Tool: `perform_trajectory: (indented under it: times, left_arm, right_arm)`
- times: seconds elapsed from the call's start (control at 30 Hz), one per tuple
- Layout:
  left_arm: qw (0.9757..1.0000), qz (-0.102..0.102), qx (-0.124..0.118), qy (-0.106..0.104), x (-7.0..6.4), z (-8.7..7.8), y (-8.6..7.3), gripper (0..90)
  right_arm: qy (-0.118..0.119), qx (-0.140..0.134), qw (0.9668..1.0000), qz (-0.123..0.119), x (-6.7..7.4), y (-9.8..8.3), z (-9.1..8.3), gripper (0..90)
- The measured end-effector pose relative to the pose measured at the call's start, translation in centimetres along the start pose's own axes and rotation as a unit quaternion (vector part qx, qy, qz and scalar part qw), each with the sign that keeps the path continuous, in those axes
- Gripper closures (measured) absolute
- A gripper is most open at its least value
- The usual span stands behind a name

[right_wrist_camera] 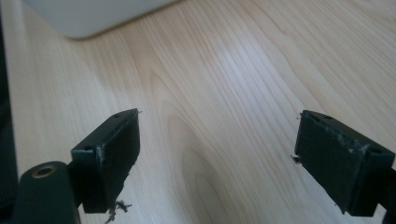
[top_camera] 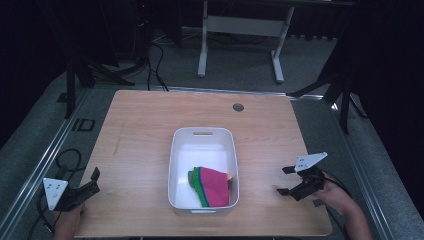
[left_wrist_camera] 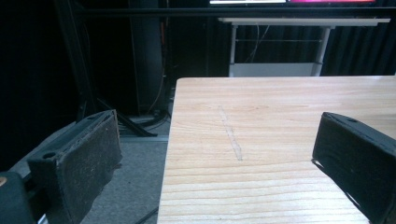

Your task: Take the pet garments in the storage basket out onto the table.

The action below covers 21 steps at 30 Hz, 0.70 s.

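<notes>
A white plastic bin (top_camera: 203, 137) stands in the middle of the wooden table (top_camera: 140, 130). Inside it, at the near right, lies a folded pink cloth with green edges (top_camera: 212, 186). My left gripper (top_camera: 93, 180) hangs open at the table's near left edge, well left of the bin, holding nothing; in the left gripper view its jaws (left_wrist_camera: 219, 154) straddle that edge. My right gripper (top_camera: 285, 180) stands open over the near right of the table, right of the bin. In the right gripper view its jaws (right_wrist_camera: 217, 144) frame bare wood, with the bin's corner (right_wrist_camera: 93, 16) beyond.
A round cable grommet (top_camera: 238, 107) sits near the table's far edge. Beyond the table stand a white desk frame (top_camera: 240, 30), black stands and floor cables (top_camera: 155, 65). A dark scratch (left_wrist_camera: 231, 135) marks the wood ahead of the left gripper.
</notes>
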State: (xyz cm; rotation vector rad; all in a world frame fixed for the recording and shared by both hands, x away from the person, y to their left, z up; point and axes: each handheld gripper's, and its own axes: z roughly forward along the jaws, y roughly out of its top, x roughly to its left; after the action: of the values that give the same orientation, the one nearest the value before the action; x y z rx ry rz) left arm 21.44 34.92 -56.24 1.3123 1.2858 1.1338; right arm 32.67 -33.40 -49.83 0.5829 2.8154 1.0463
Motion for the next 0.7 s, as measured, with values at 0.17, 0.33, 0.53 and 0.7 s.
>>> perform_trajectory:
  times: [0.17, 0.33, 0.53, 0.7]
  left_arm:
    - [0.9999, 0.012, 0.003, -0.001, -0.2, 0.0, 0.0, 1.8]
    - [0.9999, 0.012, 0.003, -0.004, -0.3, 0.0, 0.0, 1.8]
    - [0.9999, 0.014, 0.003, -0.004, -0.3, 0.0, 0.0, 1.8]
    - [0.9999, 0.013, 0.001, -0.004, -0.3, 0.0, 0.0, 1.8]
  right_arm:
    - [0.014, 0.006, 0.9998, -0.013, 0.5, 1.6, 0.4, 13.9]
    - [0.020, 0.017, 0.9991, -0.035, 1.5, 4.0, 0.9, 13.9]
    - [0.042, 0.047, 0.9956, -0.069, 2.4, 7.3, 1.3, 14.8]
    - [0.052, 0.048, 0.9937, -0.087, 3.0, 9.8, 1.4, 13.4]
